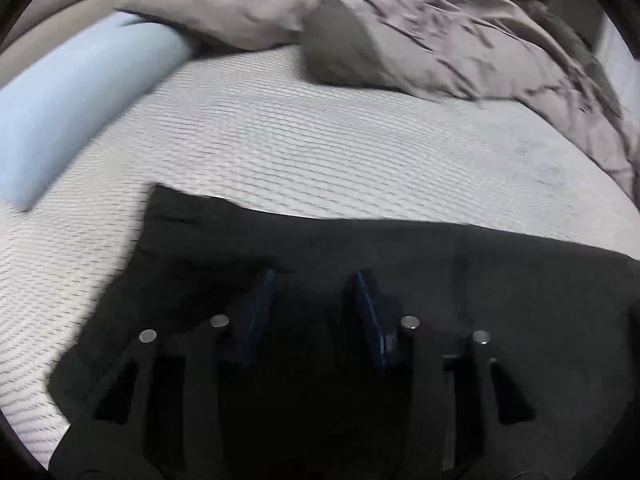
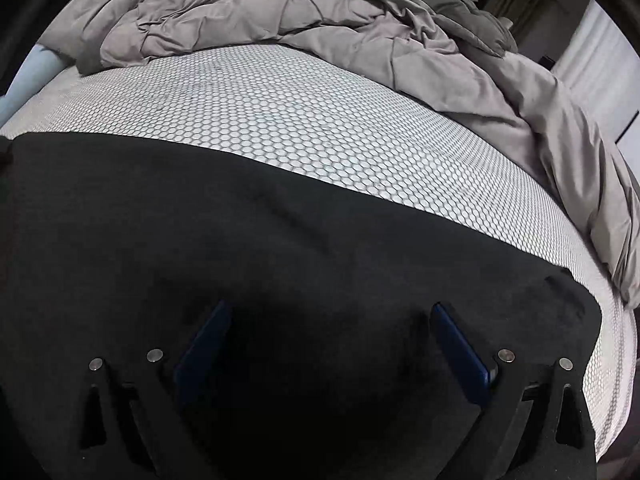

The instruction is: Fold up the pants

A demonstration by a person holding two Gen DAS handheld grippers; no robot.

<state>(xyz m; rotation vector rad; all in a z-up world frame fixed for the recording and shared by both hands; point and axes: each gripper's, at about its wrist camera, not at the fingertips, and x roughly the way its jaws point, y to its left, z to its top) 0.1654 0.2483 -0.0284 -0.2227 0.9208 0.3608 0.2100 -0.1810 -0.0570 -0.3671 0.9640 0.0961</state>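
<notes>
Black pants (image 1: 460, 276) lie spread flat on a white textured mattress (image 1: 300, 140). My left gripper (image 1: 314, 280) hovers over their left part, near a corner of the cloth. Its blue pads stand a narrow gap apart, with only dark cloth seen below them, and the view is blurred. In the right wrist view the pants (image 2: 200, 220) fill the lower half, their right end close to the mattress (image 2: 300, 112) edge. My right gripper (image 2: 330, 308) is wide open just above the cloth, nothing between its fingers.
A rumpled grey duvet (image 2: 280, 12) is heaped along the far side and down the right of the bed, also seen as the duvet (image 1: 460, 40). A light blue bolster (image 1: 60, 100) lies at the left, next to a grey pillow (image 1: 224, 4).
</notes>
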